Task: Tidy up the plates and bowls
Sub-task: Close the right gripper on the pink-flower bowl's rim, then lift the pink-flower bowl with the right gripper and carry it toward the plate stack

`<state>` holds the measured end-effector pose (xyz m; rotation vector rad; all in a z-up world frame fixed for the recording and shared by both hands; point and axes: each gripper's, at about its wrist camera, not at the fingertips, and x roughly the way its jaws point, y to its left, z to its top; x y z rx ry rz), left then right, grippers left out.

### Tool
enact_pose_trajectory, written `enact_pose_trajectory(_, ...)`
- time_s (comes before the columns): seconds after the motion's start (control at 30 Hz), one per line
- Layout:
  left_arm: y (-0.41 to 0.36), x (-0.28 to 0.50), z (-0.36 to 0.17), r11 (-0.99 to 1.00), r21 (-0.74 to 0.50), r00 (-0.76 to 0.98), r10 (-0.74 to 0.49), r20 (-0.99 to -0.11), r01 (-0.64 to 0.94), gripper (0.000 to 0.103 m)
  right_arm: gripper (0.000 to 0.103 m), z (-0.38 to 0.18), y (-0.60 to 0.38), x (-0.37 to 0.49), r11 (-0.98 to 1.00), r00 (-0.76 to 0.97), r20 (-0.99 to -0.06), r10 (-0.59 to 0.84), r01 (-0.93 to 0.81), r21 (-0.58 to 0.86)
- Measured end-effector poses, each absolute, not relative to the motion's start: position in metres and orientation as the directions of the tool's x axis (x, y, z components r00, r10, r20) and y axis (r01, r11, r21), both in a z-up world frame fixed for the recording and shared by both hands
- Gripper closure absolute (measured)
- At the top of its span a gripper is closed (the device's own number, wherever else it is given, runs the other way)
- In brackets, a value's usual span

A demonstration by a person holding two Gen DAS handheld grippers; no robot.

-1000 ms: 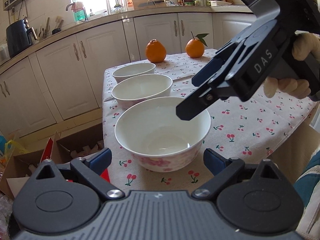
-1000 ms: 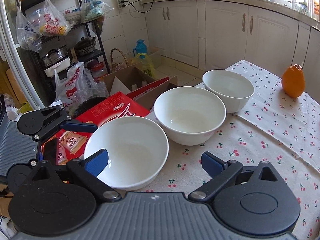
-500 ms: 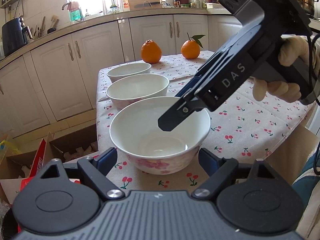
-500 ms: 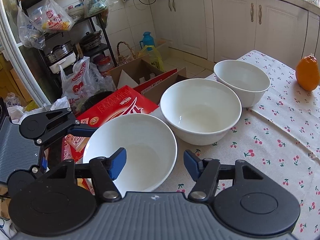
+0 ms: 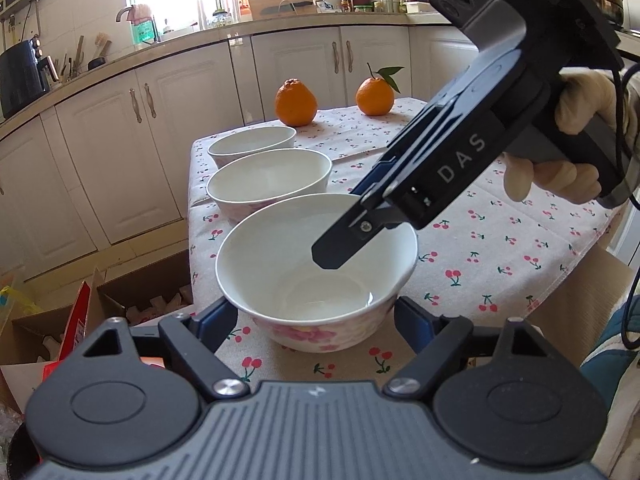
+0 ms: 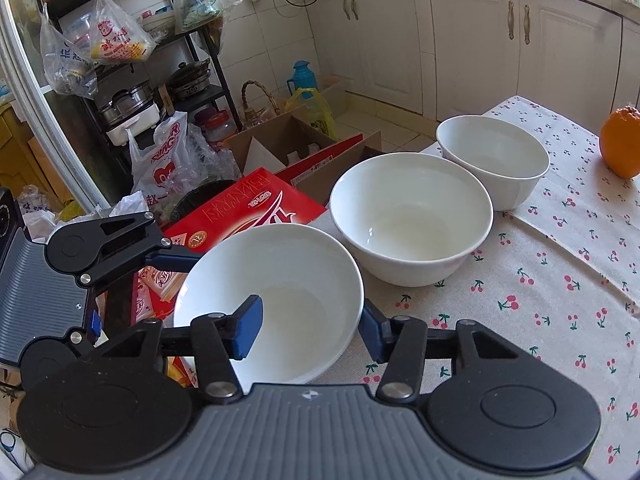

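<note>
Bowls (image 6: 412, 224): three; both tongs, left (image 5: 316, 320) and right (image 6: 310, 330), gape around nearest's rim

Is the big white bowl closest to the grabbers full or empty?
Empty. The nearest white bowl shows its bare, shiny white bottom, with no food inside.

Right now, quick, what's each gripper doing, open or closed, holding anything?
Left gripper: open, fingers either side of the nearest bowl, holding nothing.
Right gripper: open, straddling that bowl's rim, one finger inside, one outside, not yet clamped.
</note>
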<state>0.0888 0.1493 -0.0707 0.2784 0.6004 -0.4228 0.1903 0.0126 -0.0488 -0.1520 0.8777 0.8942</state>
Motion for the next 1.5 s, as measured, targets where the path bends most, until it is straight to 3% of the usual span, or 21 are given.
enact_pose_trajectory(1.5, 0.018, 0.132, -0.065, 0.707, 0.092, 0.612, -0.531, -0.587, 0.701, 0.018, 0.044, -0.037, -0.146, 0.171, 0.841, 0.535, -0.703, 0.468, -0.513, 0.170)
